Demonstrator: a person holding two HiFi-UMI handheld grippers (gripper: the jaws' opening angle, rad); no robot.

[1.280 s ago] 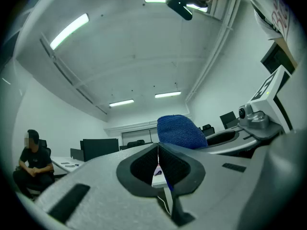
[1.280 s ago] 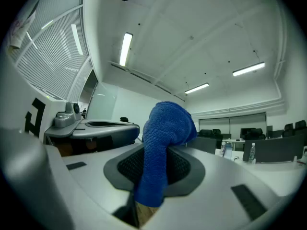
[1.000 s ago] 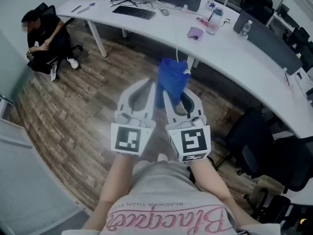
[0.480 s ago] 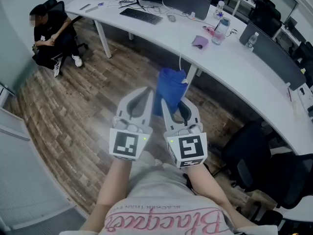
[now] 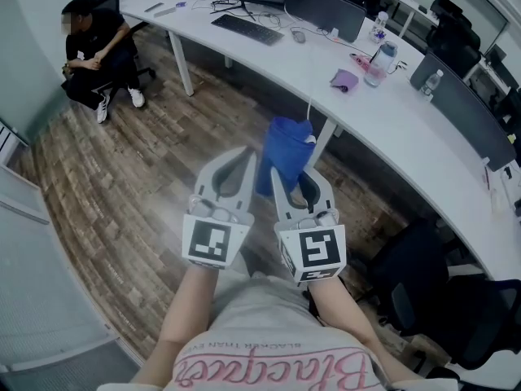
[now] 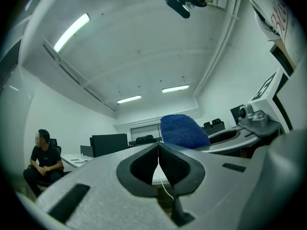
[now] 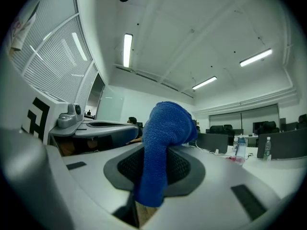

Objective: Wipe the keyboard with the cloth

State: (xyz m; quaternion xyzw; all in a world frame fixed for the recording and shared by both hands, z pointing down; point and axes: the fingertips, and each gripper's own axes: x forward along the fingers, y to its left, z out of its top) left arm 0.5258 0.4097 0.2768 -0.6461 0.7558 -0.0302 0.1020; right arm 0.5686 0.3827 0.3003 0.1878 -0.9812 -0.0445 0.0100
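Observation:
The black keyboard (image 5: 247,29) lies far ahead on the long white desk (image 5: 383,112), well away from both grippers. The grippers are held side by side over the wooden floor, in front of the person's body. My right gripper (image 5: 279,168) is shut on the blue cloth (image 5: 286,147), which bunches above its tips and hangs down between the jaws. In the right gripper view the blue cloth (image 7: 160,143) drapes over my right gripper (image 7: 156,152). My left gripper (image 5: 242,155) is shut with nothing in it; the left gripper view shows its pads (image 6: 169,163) meeting and the blue cloth (image 6: 182,131) beside them.
A mouse (image 5: 298,35), a purple rag (image 5: 344,78), a water bottle (image 5: 380,62) and monitors (image 5: 324,2) stand on the desk. A person (image 5: 98,55) sits on a chair at the far left. Black office chairs (image 5: 423,292) stand at the lower right. A white cable (image 5: 309,125) hangs off the desk.
The desk and keyboard have shifted down and to the right in the head view as the view moved. Both grippers stay together, with the cloth still held in the right one.

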